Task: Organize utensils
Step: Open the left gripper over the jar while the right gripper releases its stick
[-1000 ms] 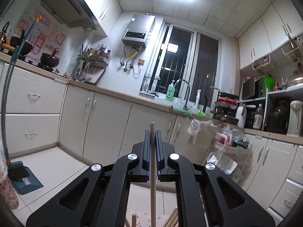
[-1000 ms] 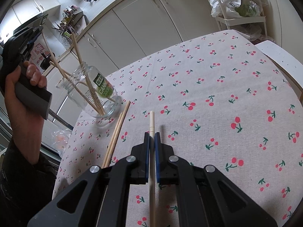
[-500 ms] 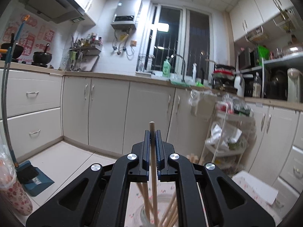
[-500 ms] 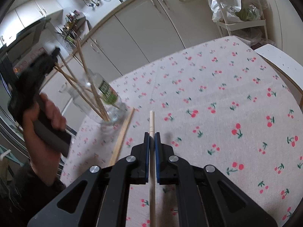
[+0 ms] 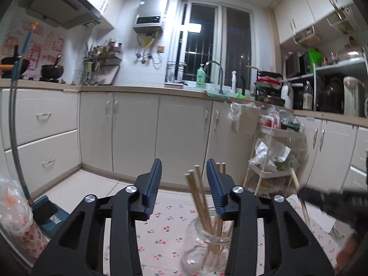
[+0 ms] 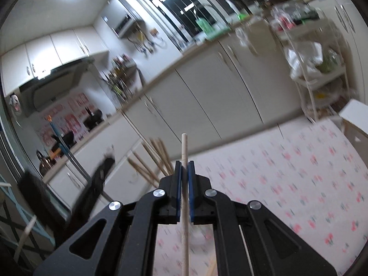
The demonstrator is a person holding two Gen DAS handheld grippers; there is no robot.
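Right wrist view first: your right gripper has its jaws clamped on a single pale wooden chopstick, which runs straight between the blue pads, its tip poking out ahead and its tail trailing back under the gripper. A stick like this looks light, stiff and smooth, so it will likely pivot or slide if you pinch it near one end; hold it close to the middle and keep it lined up with the pads. The picture is blurred, but beyond the jaws and to their left you can make out the other chopsticks fanned out from the jar.

In the left wrist view, your left gripper is opening, and its pads press on nothing. The glass jar stands on the cherry-print tablecloth just below and ahead of those jaws, with several chopsticks leaning in it, their tops rising into the gap between the jaws. To the right of the jar, a dark blurred shape carrying a pale stick is probably your right gripper. The jar is likely light, slick and breakable, and its leaning load can tip it, so feed the next stick in thin end down without knocking the rim.
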